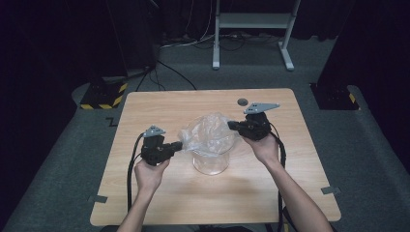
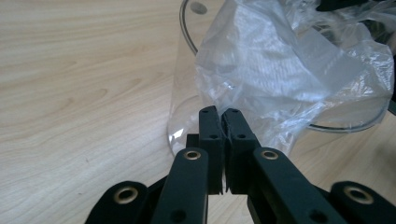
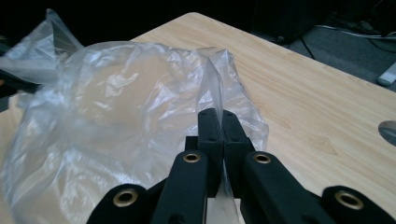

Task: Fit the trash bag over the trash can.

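We have a thin, crumpled, see-through plastic bag (image 1: 209,131) draped over the mouth of a clear, round, upright glass-like jar (image 1: 211,162), which stands near the middle of the pale wooden worktop (image 1: 159,200). We judge the bag to be nearly weightless, limp and a little slippery, so it will follow any pull and hold no shape of its own; its edges are the places to take it, and that is where we have it. The jar looks rigid and probably breakable (and light enough to tip if the film drags on its rim). The bag has no firm long axis, yet stretched between our hands it runs roughly left to right across the jar's mouth, billowing upward, while the jar's own axis stands vertical with its opening up. The left gripper (image 2: 219,122) has its jaws closed on a fold of film at the bag's left side, just beside the jar wall. The right gripper (image 3: 218,122) has its jaws closed on a raised pleat at the bag's right edge. A small round hole (image 1: 242,102) sits in the worktop beyond the jar.
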Demonstrator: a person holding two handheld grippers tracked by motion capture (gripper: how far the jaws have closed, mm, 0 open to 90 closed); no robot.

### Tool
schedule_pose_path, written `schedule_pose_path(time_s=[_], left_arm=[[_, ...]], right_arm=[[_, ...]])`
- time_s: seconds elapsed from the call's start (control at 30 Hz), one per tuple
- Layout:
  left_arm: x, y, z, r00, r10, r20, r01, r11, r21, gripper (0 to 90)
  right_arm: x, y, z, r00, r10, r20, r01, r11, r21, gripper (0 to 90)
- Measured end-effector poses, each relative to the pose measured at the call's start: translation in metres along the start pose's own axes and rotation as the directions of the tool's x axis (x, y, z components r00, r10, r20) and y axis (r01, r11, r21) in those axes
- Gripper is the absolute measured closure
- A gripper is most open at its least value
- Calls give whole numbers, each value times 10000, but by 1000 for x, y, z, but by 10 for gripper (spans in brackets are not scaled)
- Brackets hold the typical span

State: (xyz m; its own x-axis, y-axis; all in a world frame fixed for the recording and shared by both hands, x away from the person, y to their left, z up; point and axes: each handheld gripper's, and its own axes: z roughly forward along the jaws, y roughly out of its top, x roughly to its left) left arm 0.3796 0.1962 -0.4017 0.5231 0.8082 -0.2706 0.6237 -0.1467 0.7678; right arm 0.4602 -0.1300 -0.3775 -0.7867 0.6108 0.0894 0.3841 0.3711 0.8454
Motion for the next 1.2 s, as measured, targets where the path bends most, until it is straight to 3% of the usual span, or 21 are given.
schedule_pose_path(time_s=[0.23, 0.33, 0.47, 0.6, 0.7, 0.8, 0.9, 1.03, 1.1, 1.2], left_arm=[[4, -4, -2, 9992, -224, 344, 222, 9997, 73, 872], [9, -4, -5, 9997, -198, 117, 197, 9998, 74, 873], [18, -7, 4, 9975, -601, 360, 594, 9980, 216, 874], [18, -6, 12, 9987, -381, 329, 361, 9977, 574, 874], [21, -6, 16, 9974, -630, 350, 606, 9961, 647, 866], [22, -5, 16, 9977, -653, 159, 646, 9970, 415, 723], [25, -5, 7, 9928, -950, 734, 991, 9936, -543, 538], [26, -1, -6, 9934, -915, 697, 994, 9878, -1201, 367], [22, 2, -10, 9964, -650, 552, 723, 9872, -1421, 302], [12, 10, -16, 9982, -168, 581, 258, 9873, -1565, 258]], right_arm=[[8, -5, -21, 9999, -141, 50, 141, 9998, -105, 897], [6, -9, -29, 9998, -4, 182, 6, 10000, -82, 897], [-3, -16, -29, 9991, 363, 216, -362, 9993, -22, 898], [-7, -20, -31, 9979, 540, 357, -542, 9985, 32, 897], [-10, -22, -31, 9970, 660, 413, -660, 9978, -9, 896], [-12, -24, -27, 9962, 739, 463, -738, 9973, -38, 870], [-12, -22, -26, 9962, 737, 472, -731, 9972, -136, 784], [-11, -18, -27, 9954, 737, 613, -715, 9968, -366, 634], [-9, -16, -26, 9953, 716, 645, -690, 9967, -419, 604], [-7, -13, -23, 9968, 583, 546, -559, 9975, -436, 631]])
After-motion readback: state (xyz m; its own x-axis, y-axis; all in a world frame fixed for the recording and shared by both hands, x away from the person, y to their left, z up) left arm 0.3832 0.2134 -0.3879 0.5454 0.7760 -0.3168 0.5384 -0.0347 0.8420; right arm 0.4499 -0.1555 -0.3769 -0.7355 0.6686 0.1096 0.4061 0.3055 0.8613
